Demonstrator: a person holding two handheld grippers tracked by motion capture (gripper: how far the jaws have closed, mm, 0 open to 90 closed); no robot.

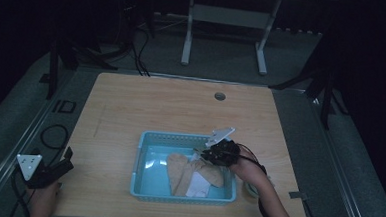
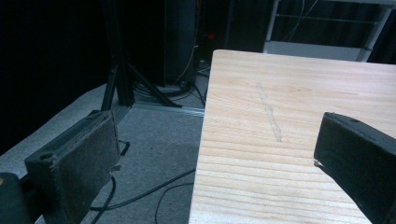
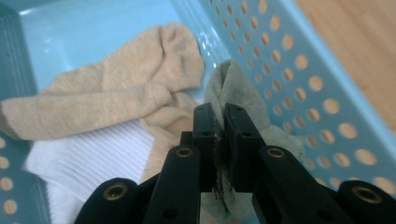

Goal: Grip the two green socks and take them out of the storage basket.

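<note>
A light blue perforated basket sits on the wooden table toward its front. Inside lie tan socks and a white sock. My right gripper reaches into the basket at its right side and is shut on a grey-green sock, pinched between the two black jaws next to the basket wall. The tan socks and the white sock lie just left of it. My left gripper stands open at the table's front left edge, holding nothing; its pads are wide apart.
A round cable hole sits near the table's far edge. A faint scratch mark runs along the wood. Cables lie on the grey floor to the left. A white desk frame stands behind the table.
</note>
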